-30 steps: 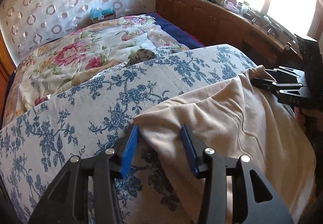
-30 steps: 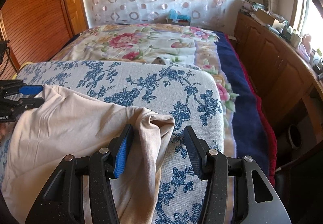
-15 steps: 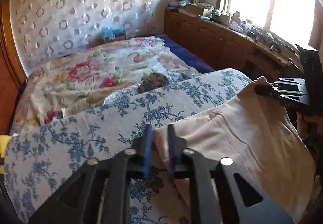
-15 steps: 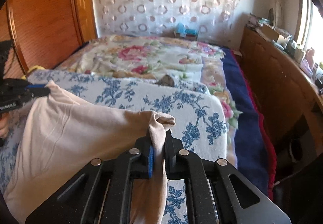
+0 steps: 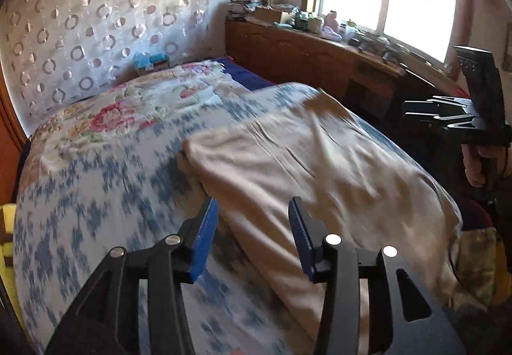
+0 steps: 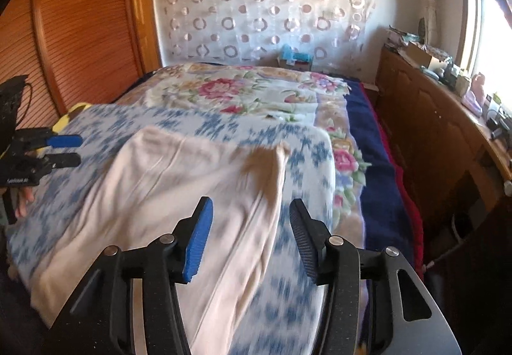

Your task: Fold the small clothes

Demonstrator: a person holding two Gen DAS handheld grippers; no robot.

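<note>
A beige garment [image 5: 304, 169] [image 6: 179, 182] lies spread on a blue-flowered padded surface [image 5: 96, 195] [image 6: 307, 169], its far edge flat and one corner slightly shadowed. My left gripper [image 5: 252, 204] hovers above the garment's near left edge. Its jaws are opening and the pads touch no cloth. My right gripper [image 6: 250, 204] hangs over the garment's right side, jaws also opening, with nothing pinched. Each gripper shows in the other's view: the right gripper [image 5: 416, 115] at the far right edge, the left gripper [image 6: 64, 150] at the far left with a hand below it.
Beyond the padded surface is a bed with a flowered bedspread [image 6: 243, 89] and a dark blue blanket edge [image 6: 377, 182]. A wooden cabinet [image 5: 304, 57] cluttered with small items runs under the window. An orange wardrobe door [image 6: 80, 28] stands on the left.
Both grippers shut on the garment's far corners half a second ago, then let go and drew back and upward. The garment now lies flatter, its corners released.
</note>
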